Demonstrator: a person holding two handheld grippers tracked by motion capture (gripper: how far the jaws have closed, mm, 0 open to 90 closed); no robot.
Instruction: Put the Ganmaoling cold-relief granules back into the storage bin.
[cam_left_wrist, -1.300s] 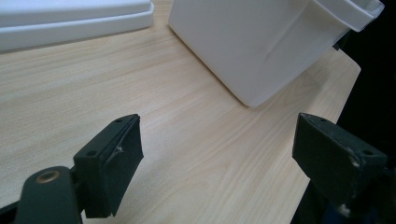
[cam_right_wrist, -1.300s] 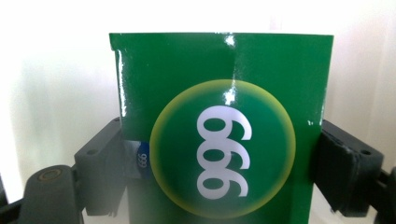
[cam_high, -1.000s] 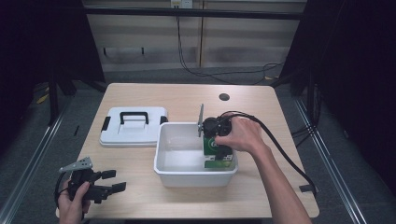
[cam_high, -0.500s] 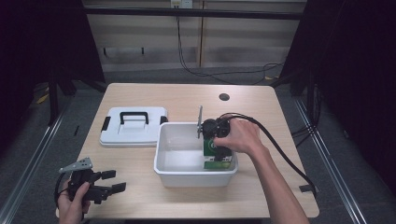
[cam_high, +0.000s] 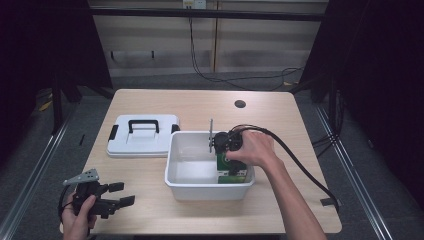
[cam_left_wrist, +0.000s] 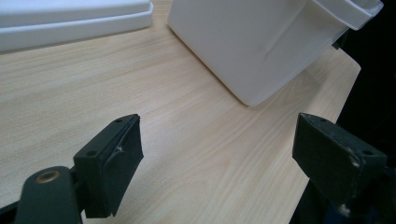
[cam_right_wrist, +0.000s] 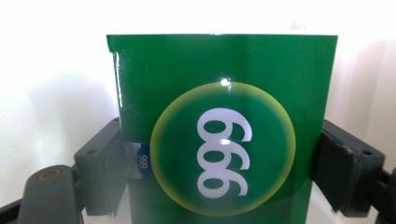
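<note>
A green box (cam_high: 231, 170) with a yellow-rimmed circle reading "999" (cam_right_wrist: 219, 140) stands upright at the right end of the white bin (cam_high: 172, 155). My right gripper (cam_high: 227, 161) reaches down into the bin and is shut on the box, one jaw pressed to each side (cam_right_wrist: 224, 172). My left gripper (cam_high: 121, 194) rests low over the table's front left corner, open and holding nothing (cam_left_wrist: 219, 154). Its jaws point toward the bin's outer wall (cam_left_wrist: 261, 51).
A white lid with a black handle (cam_high: 142, 135) lies flat left of the bin, its edge near the top of the left gripper view (cam_left_wrist: 70, 18). A small dark hole (cam_high: 240, 104) marks the far tabletop. A black cable (cam_high: 300, 165) trails right from my right gripper.
The right hand and the green box have shifted slightly inside the bin. The left gripper has stayed where it was.
</note>
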